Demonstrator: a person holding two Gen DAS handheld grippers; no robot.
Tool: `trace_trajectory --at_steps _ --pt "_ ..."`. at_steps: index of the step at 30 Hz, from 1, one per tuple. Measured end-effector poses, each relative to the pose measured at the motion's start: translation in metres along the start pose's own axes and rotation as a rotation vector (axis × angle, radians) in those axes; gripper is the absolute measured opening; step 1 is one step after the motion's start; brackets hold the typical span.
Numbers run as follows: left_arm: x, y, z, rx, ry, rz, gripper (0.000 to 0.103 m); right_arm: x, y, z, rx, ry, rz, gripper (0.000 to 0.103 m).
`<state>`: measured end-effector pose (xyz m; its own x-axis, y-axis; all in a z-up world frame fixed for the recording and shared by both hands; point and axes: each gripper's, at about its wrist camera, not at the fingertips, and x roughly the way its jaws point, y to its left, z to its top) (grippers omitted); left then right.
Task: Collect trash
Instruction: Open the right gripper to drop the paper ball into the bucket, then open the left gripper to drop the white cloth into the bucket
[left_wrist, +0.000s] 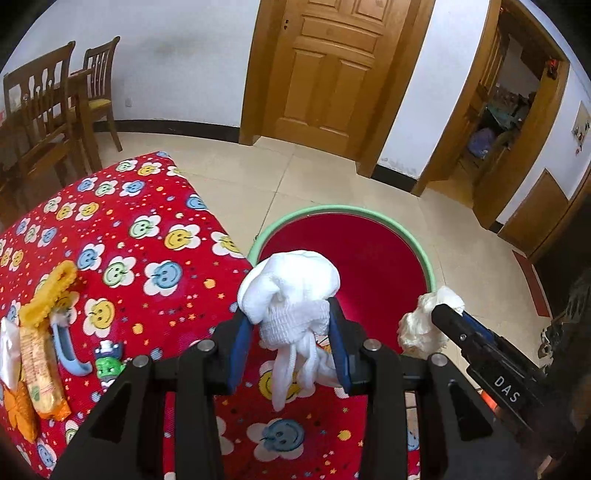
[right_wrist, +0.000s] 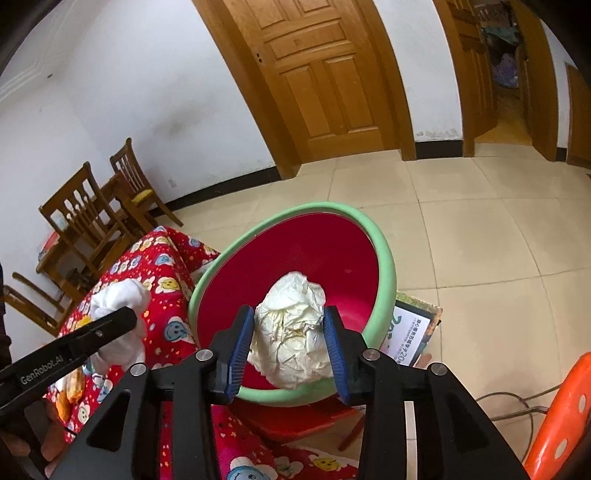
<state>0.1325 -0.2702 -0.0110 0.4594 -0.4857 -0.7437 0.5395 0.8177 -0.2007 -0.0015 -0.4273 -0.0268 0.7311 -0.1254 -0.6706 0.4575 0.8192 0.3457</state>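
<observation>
My left gripper (left_wrist: 290, 314) is shut on a white bundled cloth (left_wrist: 291, 284), whose loose ends hang down between the blue pads. It hovers over the table edge, just short of the bin. The bin (left_wrist: 332, 210) is round, with a green rim and a red inside. My right gripper (right_wrist: 288, 314) is shut on a crumpled cream paper ball (right_wrist: 291, 325) and holds it over the bin (right_wrist: 384, 251). In the left wrist view, the right gripper (left_wrist: 439, 310) and its paper ball (left_wrist: 421, 328) sit at the bin's right rim. The cloth (right_wrist: 118, 295) shows at left in the right wrist view.
A table under a red smiley-flower cloth (left_wrist: 129, 229) carries snack wrappers (left_wrist: 40, 369), a yellow ruffled item (left_wrist: 48, 291), a blue plastic piece (left_wrist: 68, 350) and a green toy (left_wrist: 109, 365). Wooden chairs (left_wrist: 44, 110) stand behind. An orange stool (right_wrist: 561, 417) and a printed box (right_wrist: 410, 332) stand near the bin.
</observation>
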Motion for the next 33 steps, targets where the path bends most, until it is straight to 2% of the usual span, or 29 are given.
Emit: trace_trajectory --at_steps 4,18,20,25,28,33 --pt "0.006 -0.003 0.002 0.003 0.006 -0.004 0.039 -0.004 -0.003 0.003 0.008 -0.018 0.007 0.046" --pt "0.028 -0.027 0.006 0.049 0.025 -0.025 0.039 -0.013 -0.023 0.006 0.06 -0.045 -0.026 0.048" --pt "0.032 -0.03 0.006 0.06 0.03 -0.02 0.043 -0.013 -0.025 0.006 0.065 -0.043 -0.029 0.048" --pt "0.032 -0.033 0.007 0.066 0.009 0.006 0.061 -0.016 -0.027 0.005 0.072 -0.046 -0.031 0.048" --pt "0.031 -0.032 0.007 0.06 0.007 0.013 0.065 -0.017 -0.029 0.004 0.074 -0.049 -0.032 0.048" --pt "0.027 -0.028 0.007 0.043 0.006 0.024 0.066 -0.018 -0.03 0.004 0.077 -0.05 -0.028 0.048"
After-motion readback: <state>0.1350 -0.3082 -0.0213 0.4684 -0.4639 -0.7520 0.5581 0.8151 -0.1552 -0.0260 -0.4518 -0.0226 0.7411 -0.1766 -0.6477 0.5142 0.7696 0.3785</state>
